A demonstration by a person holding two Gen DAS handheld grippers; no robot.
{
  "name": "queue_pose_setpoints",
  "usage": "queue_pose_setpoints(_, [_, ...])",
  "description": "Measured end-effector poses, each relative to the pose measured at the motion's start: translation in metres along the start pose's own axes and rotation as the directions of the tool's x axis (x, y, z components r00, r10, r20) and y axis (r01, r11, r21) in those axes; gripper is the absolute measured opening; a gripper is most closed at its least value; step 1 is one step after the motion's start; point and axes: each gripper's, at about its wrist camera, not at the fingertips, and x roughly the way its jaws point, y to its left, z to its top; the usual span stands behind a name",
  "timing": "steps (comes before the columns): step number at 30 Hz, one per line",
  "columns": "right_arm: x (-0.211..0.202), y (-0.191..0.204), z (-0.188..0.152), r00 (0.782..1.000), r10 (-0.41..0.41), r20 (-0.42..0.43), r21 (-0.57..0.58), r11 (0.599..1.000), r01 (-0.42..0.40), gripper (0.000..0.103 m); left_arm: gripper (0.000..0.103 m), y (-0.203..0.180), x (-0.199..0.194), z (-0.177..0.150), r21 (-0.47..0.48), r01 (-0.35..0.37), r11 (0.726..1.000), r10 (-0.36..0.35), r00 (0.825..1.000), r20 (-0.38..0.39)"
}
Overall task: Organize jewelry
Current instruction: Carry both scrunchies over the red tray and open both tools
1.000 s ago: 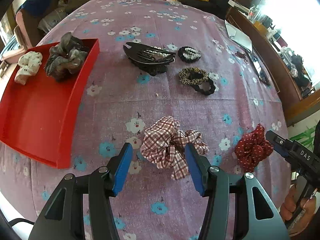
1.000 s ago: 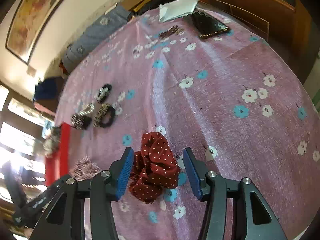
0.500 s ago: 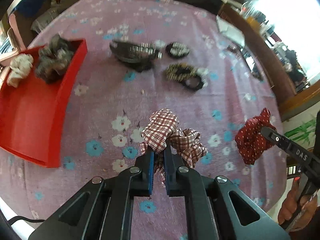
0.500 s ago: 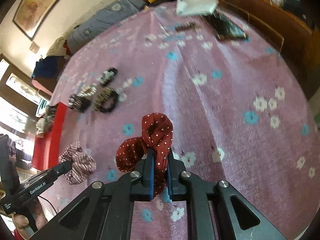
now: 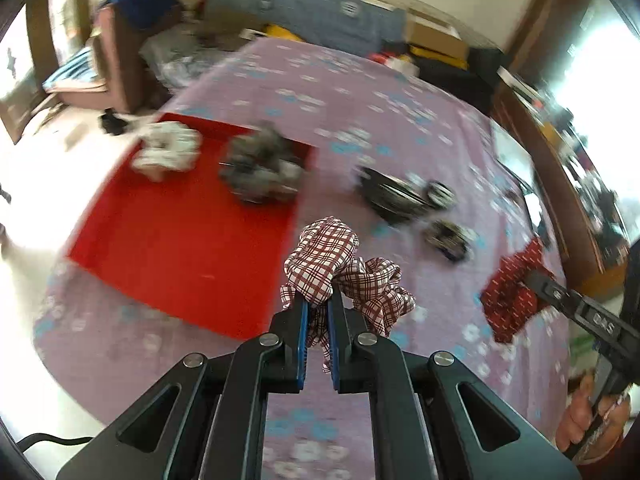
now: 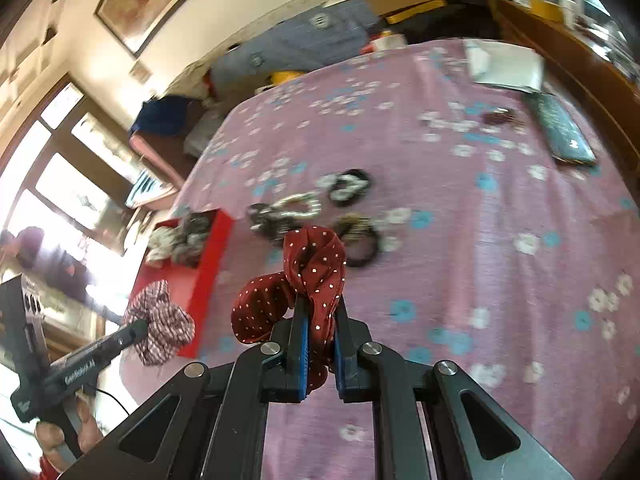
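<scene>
Left to right, left wrist view: shallow red plastic tray (image 5: 176,240) on pink floral bedspread (image 5: 400,128), holding white fabric scrunchie (image 5: 168,154) and grey fabric scrunchie (image 5: 260,168) at far edge. Your left gripper (image 5: 318,304) pinches red-and-white plaid scrunchie (image 5: 332,258), lifted beside tray's near right corner. Black hair claw (image 5: 392,196) and small hair ties (image 5: 448,236) lie blurred beyond. Your right gripper (image 6: 319,312) clamps dark red white-dotted scrunchie (image 6: 304,276), raised above bedspread.

Colours and patterns of hair accessories on a flowered cloth

Red-and-white plaid scrunchie (image 5: 340,264); dark red scrunchie (image 6: 304,280) with white dots; bright red tray (image 5: 180,240) holding a white scrunchie (image 5: 168,152) and a grey one (image 5: 260,168); mauve tablecloth (image 6: 500,280) with white and blue flowers.
</scene>
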Motion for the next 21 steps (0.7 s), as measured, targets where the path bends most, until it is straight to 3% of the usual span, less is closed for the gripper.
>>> queue_pose_setpoints(10, [0.045, 0.088, 0.021, 0.990, 0.119, -0.081, -0.103, 0.987, -0.127, 0.011, 0.008, 0.137, -0.001, 0.015, -0.211, -0.166, 0.963, 0.166, 0.986, -0.019])
queue_pose_setpoints(15, [0.076, 0.134, 0.021, 0.981, 0.135, -0.137, -0.152, 0.976, -0.155, 0.011, 0.008, 0.179, 0.021, 0.019, -0.232, -0.210, 0.950, 0.196, 0.977, -0.083])
queue_pose_setpoints(21, [0.123, 0.178, 0.005, 0.966, 0.133, -0.223, -0.187, 0.966, -0.177, 0.012, 0.008, 0.192, 0.044, 0.031, -0.193, -0.219, 0.956, 0.199, 0.972, -0.122])
